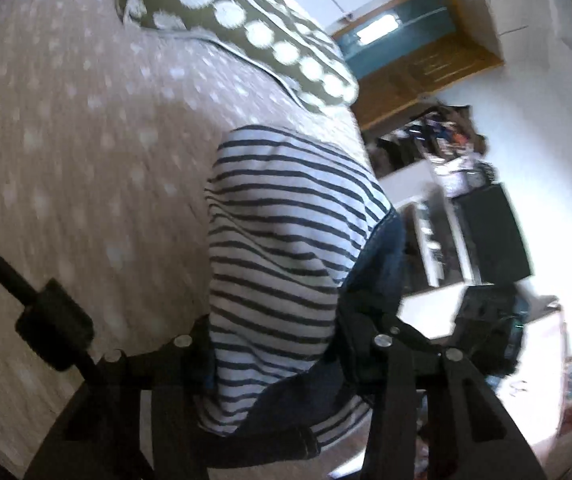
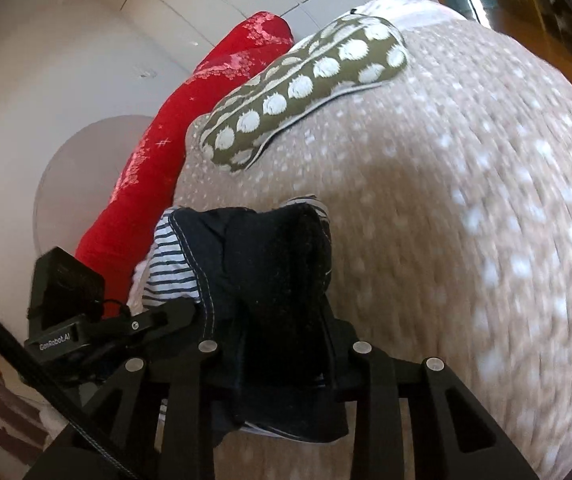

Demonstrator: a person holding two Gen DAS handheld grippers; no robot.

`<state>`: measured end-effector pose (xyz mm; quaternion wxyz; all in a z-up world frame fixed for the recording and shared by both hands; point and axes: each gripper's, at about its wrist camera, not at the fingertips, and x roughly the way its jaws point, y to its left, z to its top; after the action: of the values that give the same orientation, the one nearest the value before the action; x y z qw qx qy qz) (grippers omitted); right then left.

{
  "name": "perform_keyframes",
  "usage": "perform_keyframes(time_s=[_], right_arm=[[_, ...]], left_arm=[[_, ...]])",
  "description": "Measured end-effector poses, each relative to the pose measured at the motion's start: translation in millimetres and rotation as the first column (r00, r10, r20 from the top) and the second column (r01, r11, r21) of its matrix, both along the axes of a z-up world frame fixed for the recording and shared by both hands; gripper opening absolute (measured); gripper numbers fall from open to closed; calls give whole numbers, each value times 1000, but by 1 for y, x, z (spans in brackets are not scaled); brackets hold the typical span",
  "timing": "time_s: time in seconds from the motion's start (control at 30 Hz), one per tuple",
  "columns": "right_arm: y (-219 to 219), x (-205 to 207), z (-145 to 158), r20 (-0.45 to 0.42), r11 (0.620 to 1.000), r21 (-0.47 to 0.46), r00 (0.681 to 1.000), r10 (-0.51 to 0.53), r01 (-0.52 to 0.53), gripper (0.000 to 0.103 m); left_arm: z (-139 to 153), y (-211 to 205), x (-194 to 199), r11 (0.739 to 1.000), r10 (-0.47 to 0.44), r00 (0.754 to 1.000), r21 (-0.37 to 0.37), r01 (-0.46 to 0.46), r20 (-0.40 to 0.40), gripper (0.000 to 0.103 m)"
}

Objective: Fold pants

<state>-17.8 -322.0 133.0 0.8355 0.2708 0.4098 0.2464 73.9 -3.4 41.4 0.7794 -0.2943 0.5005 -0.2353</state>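
The pants point(image 1: 282, 240) are white with navy stripes and dark denim parts. In the left wrist view they hang bunched between the fingers of my left gripper point(image 1: 282, 344), which is shut on them above the bed. In the right wrist view my right gripper point(image 2: 282, 344) is shut on the dark denim part of the pants point(image 2: 262, 276), with striped cloth showing at its left. The fingertips of both grippers are hidden by cloth. The other gripper's black body point(image 2: 66, 292) shows at the left of the right wrist view.
A beige bedspread with white dots point(image 1: 66, 152) point(image 2: 466, 200) lies under the pants. An olive pillow with white dots point(image 1: 238, 20) point(image 2: 306, 80) lies at the far side. A red cushion point(image 2: 174, 128) leans by the white wall. Shelves and clutter point(image 1: 466, 184) stand beyond the bed.
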Motion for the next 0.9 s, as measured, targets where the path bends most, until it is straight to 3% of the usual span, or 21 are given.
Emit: perform_keyframes(time_s=[0.13,0.23,0.3,0.37,0.47,0.5,0.57,0.6,0.8,0.9], right_arm=[[18,42,-12,-38,997,-76,999,-19,16,36],[19,54,-29,-87,990,-138,995,-41,28,48],[16,57,-32,-100,992,-127,994,-40,28,49],[9,49,-22,-69,990,-136,996,-52,42,51],[-4,25,10,58,981,-178,996,-69,78,51],[-5,16,20,102,976,-199,992,-70,90,50],[-2,3,34,152,975,-208,987,-50,81,33],[1,-2,37,163,976,-207,986,-33,66,30],[45,-6,15,138,963,-268,988,68,-29,29],[56,-5,-5,143,941,-339,988,52,0,29]], left_arm=[[-23,-2,35,995,42,998,93,-38,-47,49],[-30,-1,40,996,40,997,86,-34,-70,49],[-19,5,31,997,28,998,77,-24,-48,49],[-5,12,21,998,15,1000,63,-14,-17,49],[17,26,13,1000,10,1000,25,-10,18,49],[23,29,15,1000,17,1000,22,-17,26,49],[31,31,22,999,28,999,21,-29,34,49],[35,28,27,999,32,999,30,-34,42,49],[24,-13,55,988,-27,999,155,21,35,49],[6,-31,67,967,-55,998,252,47,25,49]])
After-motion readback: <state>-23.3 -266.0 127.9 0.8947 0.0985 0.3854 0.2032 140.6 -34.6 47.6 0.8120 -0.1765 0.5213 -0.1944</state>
